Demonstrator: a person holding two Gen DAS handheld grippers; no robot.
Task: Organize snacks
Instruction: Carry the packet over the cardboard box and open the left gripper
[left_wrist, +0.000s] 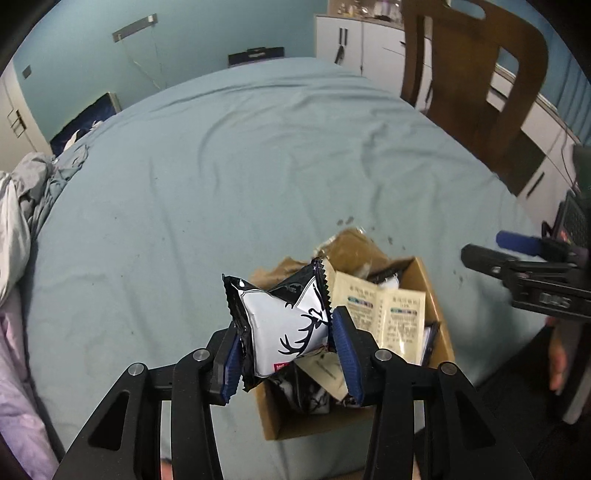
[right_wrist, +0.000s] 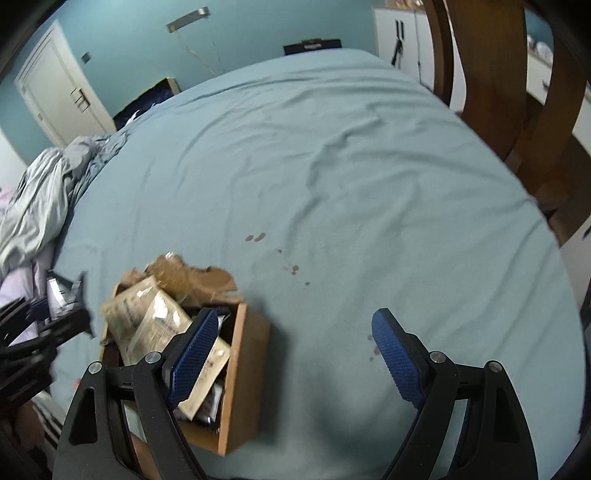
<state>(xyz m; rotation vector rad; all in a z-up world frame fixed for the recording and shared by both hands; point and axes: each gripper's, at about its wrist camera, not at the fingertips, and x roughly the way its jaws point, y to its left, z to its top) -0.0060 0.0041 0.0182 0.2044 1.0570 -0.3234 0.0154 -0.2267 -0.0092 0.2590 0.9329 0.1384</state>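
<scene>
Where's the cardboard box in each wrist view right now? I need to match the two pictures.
Left wrist: cardboard box lower centre-right, partly behind the packet in the left gripper.
Right wrist: box lower left, behind the right gripper's left finger.
Shared landmark: dark stains on the sheet.

A wooden chair (left_wrist: 476, 74) stands at the bed's (left_wrist: 258, 166) far right corner. Crumpled bedding (right_wrist: 44, 199) lies at its left edge.

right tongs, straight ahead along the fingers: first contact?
Likely the bare blue sheet. The right tongs stand open with nothing between them; the cardboard box sits off to their left. Depth is unclear.
</scene>
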